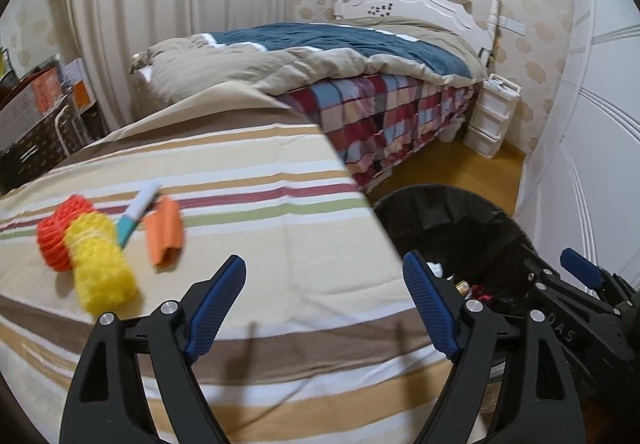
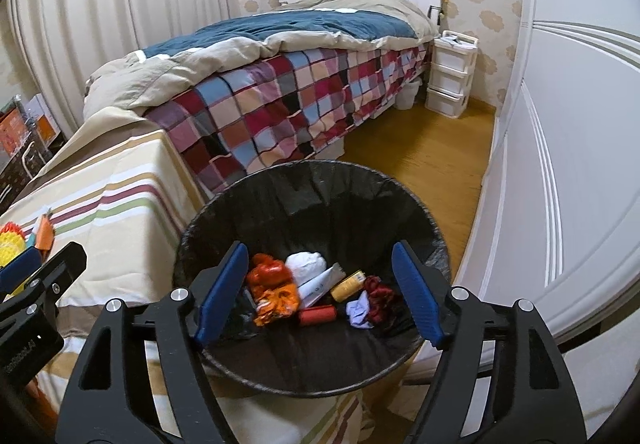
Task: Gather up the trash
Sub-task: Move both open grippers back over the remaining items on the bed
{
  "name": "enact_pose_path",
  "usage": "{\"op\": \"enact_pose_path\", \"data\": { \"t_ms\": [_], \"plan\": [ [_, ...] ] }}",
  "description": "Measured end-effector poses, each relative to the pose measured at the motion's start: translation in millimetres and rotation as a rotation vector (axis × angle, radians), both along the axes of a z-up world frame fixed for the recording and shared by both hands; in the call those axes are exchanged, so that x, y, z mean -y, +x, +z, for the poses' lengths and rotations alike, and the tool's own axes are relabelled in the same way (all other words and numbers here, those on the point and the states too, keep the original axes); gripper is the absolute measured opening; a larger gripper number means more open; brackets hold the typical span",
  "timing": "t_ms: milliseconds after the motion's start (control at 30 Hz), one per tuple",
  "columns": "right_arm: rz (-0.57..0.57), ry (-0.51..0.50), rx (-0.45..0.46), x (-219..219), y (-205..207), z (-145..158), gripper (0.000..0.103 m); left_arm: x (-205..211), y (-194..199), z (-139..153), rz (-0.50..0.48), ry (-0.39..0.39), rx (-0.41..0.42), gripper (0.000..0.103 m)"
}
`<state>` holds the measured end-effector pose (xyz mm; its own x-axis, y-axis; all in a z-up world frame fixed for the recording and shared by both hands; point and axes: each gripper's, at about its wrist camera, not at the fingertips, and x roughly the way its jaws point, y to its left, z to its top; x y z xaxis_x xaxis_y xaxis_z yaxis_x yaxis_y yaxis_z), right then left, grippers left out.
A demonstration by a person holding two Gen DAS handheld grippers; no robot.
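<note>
While both my grippers hang empty, these are the notes:

Left gripper: jaws spread wide, nothing between them, above the striped cloth on the desk.
Right gripper: jaws spread wide too, nothing held, poised over the mouth of the trash bin.
Trash on desk: yellow mesh sleeve touching an orange mesh sleeve; a white and teal marker just beside them; an orange folded piece next to the marker. All blurred, to the left of my left gripper.
Trash in bin: orange crumpled wrapper, white wad, white tube, yellow cylinder, red roll, pale blue scrap, dark red crumple, all lying together on the black liner.
Bin position: on the floor, against the desk's right edge.
Surroundings: bed with plaid cover beyond the desk; white drawer unit by the headboard; white wardrobe doors to the right; boxes at far left.
In the way: only the desk edge between the remaining trash and the bin.
</note>
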<state>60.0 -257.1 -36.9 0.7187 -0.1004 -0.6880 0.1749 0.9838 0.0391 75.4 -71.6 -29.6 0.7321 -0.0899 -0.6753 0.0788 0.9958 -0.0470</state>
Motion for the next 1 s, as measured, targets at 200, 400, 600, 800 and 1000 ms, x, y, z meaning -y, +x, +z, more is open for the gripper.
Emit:
{"op": "enact_pose_path", "data": {
  "t_ms": [200, 400, 600, 800, 1000],
  "plan": [
    [0.056, -0.053, -0.015, -31, -7, 2, 0.073, -34, -17, -1, 0.049, 0.002, -0.016, 0.081],
    [0.108, 0.009, -0.003, -49, -15, 13, 0.075, -64, -32, -6, 0.087, 0.013, -0.031, 0.081],
    [0.206, 0.029, -0.035, -91, -24, 5, 0.078, -97, -46, -9, 0.122, 0.026, -0.049, 0.081],
    [0.308, 0.008, -0.060, -138, -33, 3, 0.079, -135, -61, -12, 0.175, 0.035, -0.066, 0.081],
    [0.406, -0.031, -0.084, -181, -41, 0, 0.079, -175, -71, -13, 0.246, 0.012, -0.080, 0.081]
  ]
}}
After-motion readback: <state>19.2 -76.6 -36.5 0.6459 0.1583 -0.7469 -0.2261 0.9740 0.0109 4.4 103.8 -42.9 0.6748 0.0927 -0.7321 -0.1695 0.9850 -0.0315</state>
